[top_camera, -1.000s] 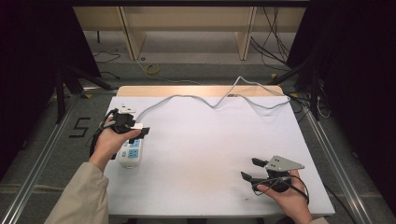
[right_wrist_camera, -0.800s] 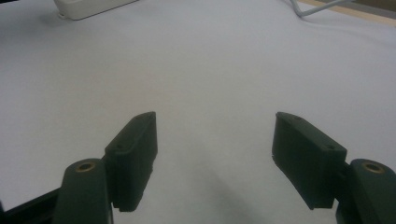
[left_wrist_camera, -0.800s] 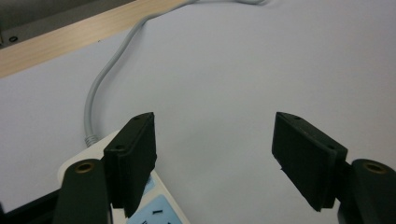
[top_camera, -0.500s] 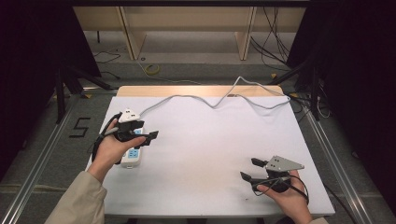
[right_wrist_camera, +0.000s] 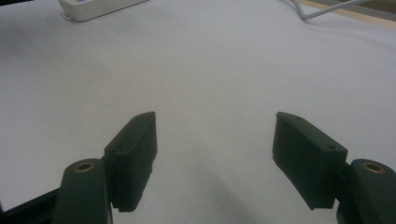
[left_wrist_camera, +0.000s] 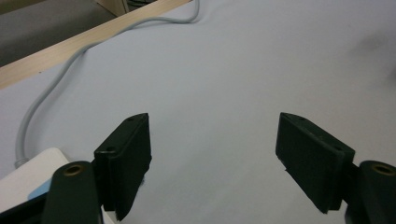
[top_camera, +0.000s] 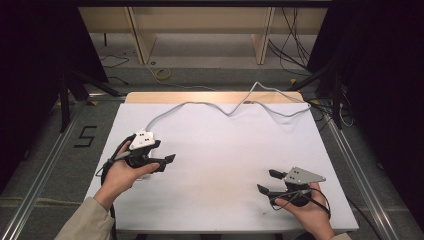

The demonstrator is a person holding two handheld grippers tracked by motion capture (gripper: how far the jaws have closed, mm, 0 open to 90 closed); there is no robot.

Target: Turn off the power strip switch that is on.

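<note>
**Lifting off the power strip, both tools spread**

Starting at the left, we see the left tool [top_camera: 167, 161] held over the white worktop [top_camera: 225, 150], its jaws spread wide with nothing between them; they have just been opening further. A second ago this tool sat low over the white power strip [left_wrist_camera: 28, 175], pointing toward the worktop's left edge. Now our left hand [top_camera: 120, 175] has swung it so the jaws point right, toward the middle of the worktop. In the high view the hand and tool cover most of the strip. In the left gripper view a corner of the strip lies just beside and below the left jaw, at the bottom left, apart from the pads.

From that corner the grey cable [top_camera: 210, 105] runs up along the worktop, waves across its far edge by the wooden strip [top_camera: 200, 96], and drops off at the far right. Its course matches the earlier frames.

Further right, the worktop's middle carries a faint smudge [top_camera: 220, 177].

At the right, our right hand [top_camera: 305, 212] holds the right tool [top_camera: 264, 181] near the worktop's near right corner, jaws apart on nothing, pointing left. It sits where it sat a second ago. In the right gripper view the power strip lies far off at the top left.
</note>
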